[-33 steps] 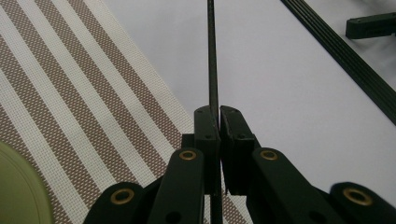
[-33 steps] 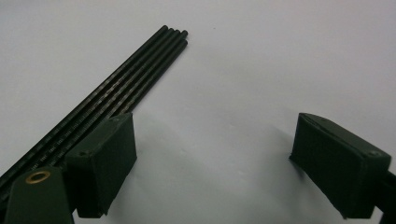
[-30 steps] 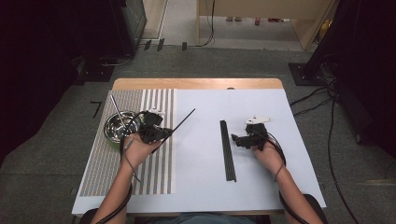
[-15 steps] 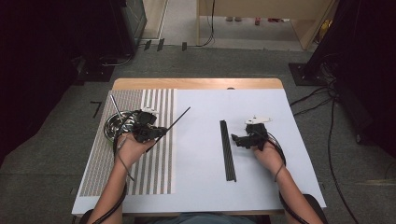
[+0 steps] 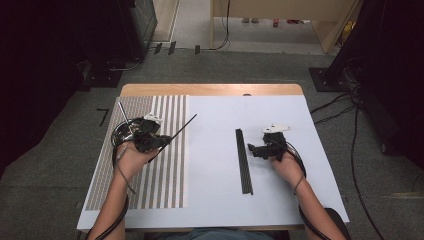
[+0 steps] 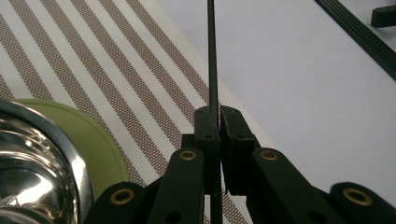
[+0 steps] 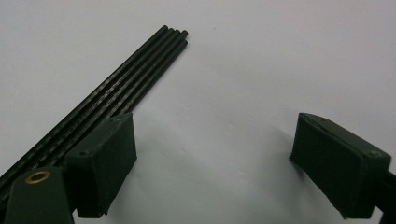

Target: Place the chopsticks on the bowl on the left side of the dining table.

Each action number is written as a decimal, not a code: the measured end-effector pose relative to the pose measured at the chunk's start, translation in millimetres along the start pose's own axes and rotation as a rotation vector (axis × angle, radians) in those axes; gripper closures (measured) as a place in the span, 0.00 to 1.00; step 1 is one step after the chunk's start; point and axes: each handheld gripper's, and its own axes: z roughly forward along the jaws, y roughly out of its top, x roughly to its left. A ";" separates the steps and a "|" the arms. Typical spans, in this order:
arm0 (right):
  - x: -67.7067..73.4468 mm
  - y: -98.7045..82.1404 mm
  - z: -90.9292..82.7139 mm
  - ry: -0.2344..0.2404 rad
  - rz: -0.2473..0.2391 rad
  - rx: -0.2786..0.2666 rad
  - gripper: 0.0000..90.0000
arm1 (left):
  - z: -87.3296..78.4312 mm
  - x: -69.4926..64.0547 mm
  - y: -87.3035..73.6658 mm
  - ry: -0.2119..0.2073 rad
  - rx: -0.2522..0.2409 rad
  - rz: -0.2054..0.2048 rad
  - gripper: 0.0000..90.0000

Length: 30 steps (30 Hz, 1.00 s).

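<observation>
Left gripper view: the left gripper (image 6: 218,122) has its jaws clamped together on a thin black rod (image 6: 212,60). The rod passes between the two pads and runs straight ahead, away from the camera. Below the rod lies a striped mat (image 6: 116,79), and beyond the mat edge is the white table (image 6: 303,84). At lower left, a steel bowl (image 6: 32,177) sits on a green plate (image 6: 100,144), just beside the gripper body.

High view: the left gripper (image 5: 150,141) is over the striped mat (image 5: 160,185), partly above the bowl (image 5: 121,131). The held rod (image 5: 181,128) points up and to the right, with its far tip over the white table (image 5: 215,200) just past the mat edge. A second thin rod (image 5: 123,112) leans out of the bowl toward the far left.

Right gripper view: the right gripper (image 7: 212,163) has its jaws wide apart, with nothing between the pads. A bundle of black rods (image 7: 135,74) lies flat on the table, running along the outer side of the left jaw; whether it touches the jaw cannot be told.

High view: the right gripper (image 5: 256,149) is just beside the bundle (image 5: 243,160), near its far half, with its jaws pointing at it. The bundle lies well apart from the mat.
</observation>
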 end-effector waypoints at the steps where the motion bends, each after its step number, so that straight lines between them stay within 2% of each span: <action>1: 0.0 0.0 0.0 0.000 0.000 0.000 0.15 | -1.1 0.9 -0.7 0.005 -0.001 -0.002 0.97; 8: 0.0 0.0 0.0 0.000 0.000 0.000 0.15 | -4.8 6.0 -3.7 0.020 0.016 0.009 0.97; 18: 0.0 0.0 0.0 0.000 0.000 0.000 0.15 | -11.7 12.7 -6.9 0.047 0.012 0.008 0.97; 30: 0.0 0.0 0.0 0.000 0.001 0.000 0.15 | -20.2 21.4 -10.3 0.043 -0.003 0.000 0.97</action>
